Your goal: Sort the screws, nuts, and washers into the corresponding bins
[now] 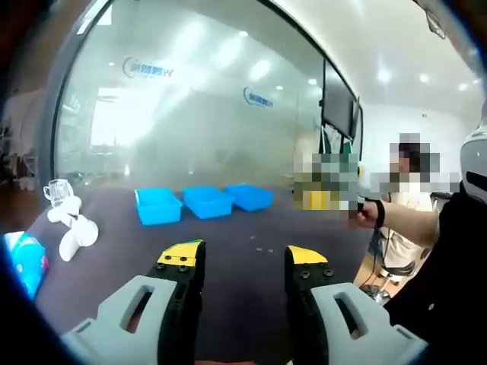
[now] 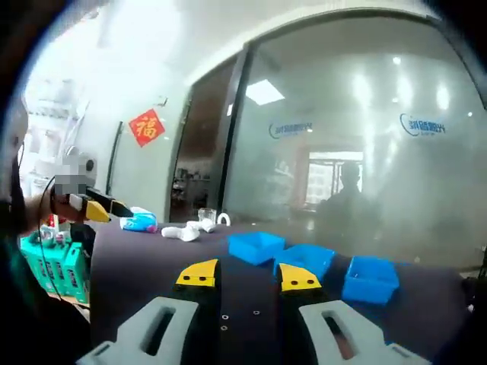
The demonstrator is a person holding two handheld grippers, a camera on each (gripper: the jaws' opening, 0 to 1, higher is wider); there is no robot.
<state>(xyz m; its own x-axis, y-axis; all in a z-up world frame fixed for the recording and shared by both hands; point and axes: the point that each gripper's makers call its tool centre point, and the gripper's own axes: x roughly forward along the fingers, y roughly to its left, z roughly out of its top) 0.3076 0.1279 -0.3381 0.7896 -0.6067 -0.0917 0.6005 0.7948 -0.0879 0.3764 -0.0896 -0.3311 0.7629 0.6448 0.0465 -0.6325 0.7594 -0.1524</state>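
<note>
1. Three shallow blue plastic bins [image 1: 205, 201] sit in a row on the dark tabletop [image 1: 251, 289], with tiny metal fasteners [image 1: 262, 248] scattered near them.
2. The left gripper [image 1: 242, 257] gapes wide, holding nothing.
3. The right gripper [image 2: 248, 275] is likewise parted and empty.
4. White plastic pieces [image 1: 72, 228] and a clear glass cup [image 1: 58, 190] lie aside, obstructing nothing.
</note>
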